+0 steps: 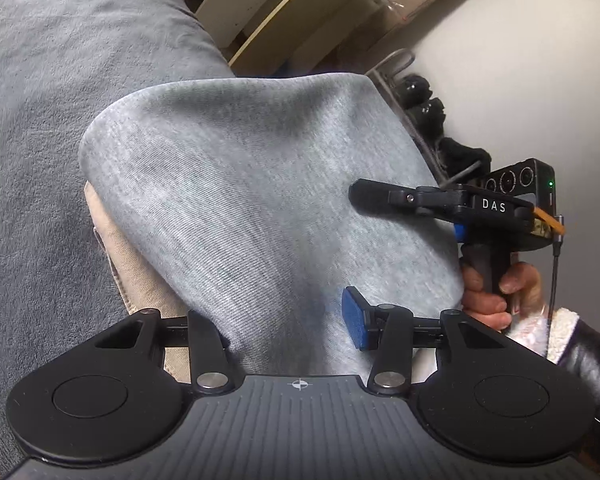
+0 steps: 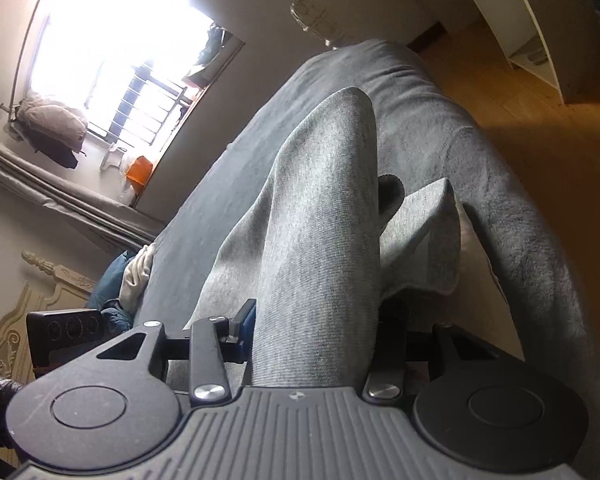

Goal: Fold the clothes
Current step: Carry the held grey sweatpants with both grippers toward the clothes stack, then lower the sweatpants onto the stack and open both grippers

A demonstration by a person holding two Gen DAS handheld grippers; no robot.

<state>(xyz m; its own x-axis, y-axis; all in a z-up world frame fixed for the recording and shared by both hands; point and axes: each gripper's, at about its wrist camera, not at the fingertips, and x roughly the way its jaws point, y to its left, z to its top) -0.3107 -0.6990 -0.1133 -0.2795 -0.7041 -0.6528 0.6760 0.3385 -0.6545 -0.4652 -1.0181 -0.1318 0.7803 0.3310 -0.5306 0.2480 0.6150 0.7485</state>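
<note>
A pale heather-grey knit garment (image 1: 260,184) hangs raised above a bed covered in a darker blue-grey fleecy blanket (image 1: 40,100), held up between two hand-held grippers. The left gripper (image 1: 288,320) has the cloth running between its fingers, with the blue pad (image 1: 354,318) exposed on one side and the other finger hidden by fabric — whether it presses the cloth firmly cannot be told. The right gripper (image 1: 364,196), seen side-on from the left wrist camera with a hand (image 1: 496,292) on its grip, has its fingertip against the far edge of the garment; its own camera shows a band of grey knit filling the space between its fingers (image 2: 316,332), apparently closed on it. A beige cloth (image 1: 140,272) lies beneath, on the blanket.

The knit looks soft, light and limp — it sags in a smooth curve between the two holds and drapes in loose folds beyond them, so it will likely droop wherever unsupported. Judged from that, grips at edges or corners, kept apart to hold the cloth taut, would serve a clean crease best; a mid-panel pinch would probably bunch it.
</note>
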